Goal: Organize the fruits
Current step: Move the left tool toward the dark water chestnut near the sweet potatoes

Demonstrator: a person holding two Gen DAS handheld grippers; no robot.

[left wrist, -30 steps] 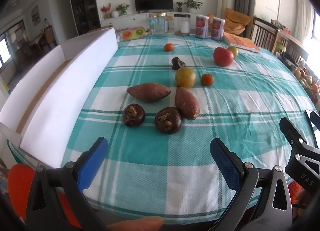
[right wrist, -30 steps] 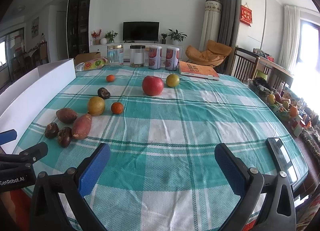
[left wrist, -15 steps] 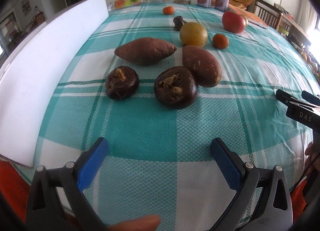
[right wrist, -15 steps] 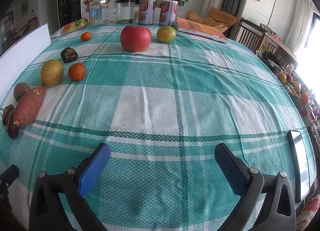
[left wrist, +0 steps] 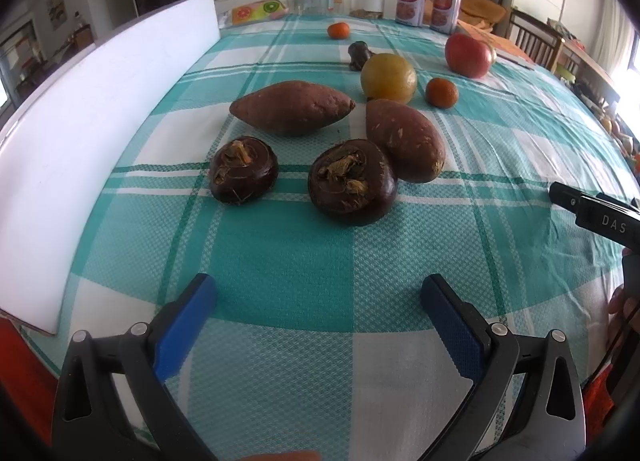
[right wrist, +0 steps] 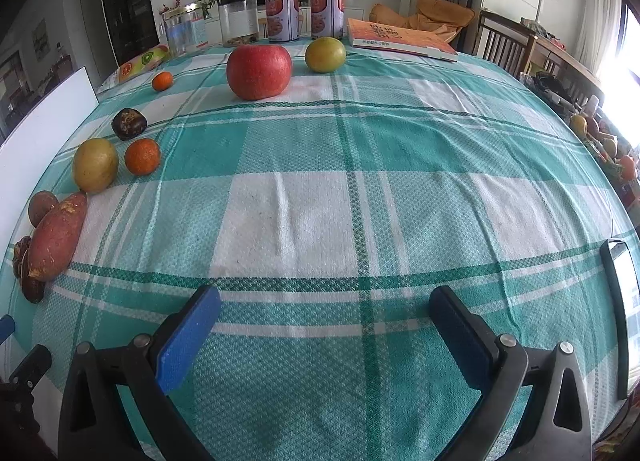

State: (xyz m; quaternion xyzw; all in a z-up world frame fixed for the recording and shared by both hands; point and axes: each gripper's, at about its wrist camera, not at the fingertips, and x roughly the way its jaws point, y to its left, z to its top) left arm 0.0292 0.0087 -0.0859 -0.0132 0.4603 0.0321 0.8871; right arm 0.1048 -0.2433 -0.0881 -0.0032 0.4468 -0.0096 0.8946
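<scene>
My left gripper (left wrist: 318, 293) is open, low over the checked tablecloth, with nothing between its blue pads. Just ahead lie two dark water chestnuts (left wrist: 243, 169) (left wrist: 352, 182), two sweet potatoes (left wrist: 292, 107) (left wrist: 405, 139), a yellow fruit (left wrist: 388, 77), a small orange (left wrist: 441, 92), another dark chestnut (left wrist: 358, 54), a far orange (left wrist: 338, 30) and a red apple (left wrist: 468, 54). My right gripper (right wrist: 324, 301) is open and empty over bare cloth. In its view the red apple (right wrist: 259, 71) and a green-yellow fruit (right wrist: 325, 54) sit far ahead; the other produce lies at the left.
A white foam board (left wrist: 92, 109) stands along the table's left side. Jars (right wrist: 238, 23), two cans (right wrist: 282, 13) and an orange book (right wrist: 396, 39) line the far edge. A phone (right wrist: 624, 313) lies at the right edge. Chairs (right wrist: 504, 45) stand beyond.
Both grippers have moved forward and lower over the table; the produce now looms closer in each view. Both stay open and empty.
</scene>
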